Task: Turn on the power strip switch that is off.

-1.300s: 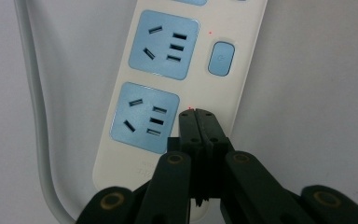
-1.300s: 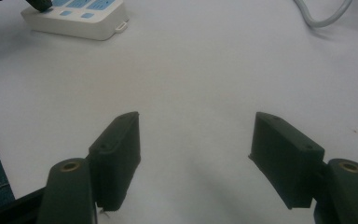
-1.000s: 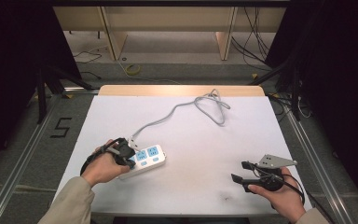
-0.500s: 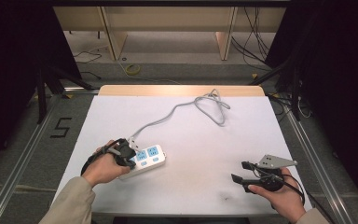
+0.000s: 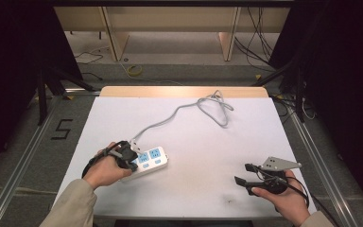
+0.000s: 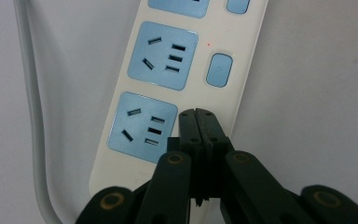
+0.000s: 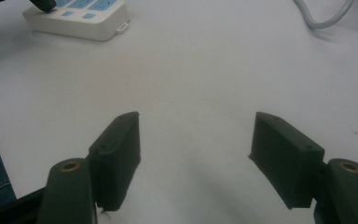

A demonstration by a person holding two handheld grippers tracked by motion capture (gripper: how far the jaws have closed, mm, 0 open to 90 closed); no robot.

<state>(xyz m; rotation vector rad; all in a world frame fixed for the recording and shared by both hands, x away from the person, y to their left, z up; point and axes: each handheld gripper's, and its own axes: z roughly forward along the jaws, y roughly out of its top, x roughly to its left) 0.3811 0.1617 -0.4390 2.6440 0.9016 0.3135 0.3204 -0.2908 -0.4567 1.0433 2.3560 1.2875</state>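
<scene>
A white power strip point(image 5: 152, 160) with blue sockets lies on the white table point(image 5: 194, 142), left of the middle. Its grey cable point(image 5: 189, 109) runs to a loop at the far side. My left gripper point(image 5: 128, 160) is at the strip's near end. In the left gripper view its jaws are shut together with nothing between them, and the left gripper point(image 6: 198, 115) touches the strip point(image 6: 121, 168) beside the nearest socket point(image 6: 142, 126); a blue switch point(image 6: 219, 70) sits just beyond. My right gripper point(image 5: 244, 174) stands open near the front right, with bare table under the right gripper point(image 7: 196, 140).
The right gripper view has the strip point(image 7: 81, 16) at the top left and a bend of cable point(image 7: 324, 16) at the top right. Metal rails point(image 5: 23, 156) frame the table; shelving and loose cables lie on the floor beyond.
</scene>
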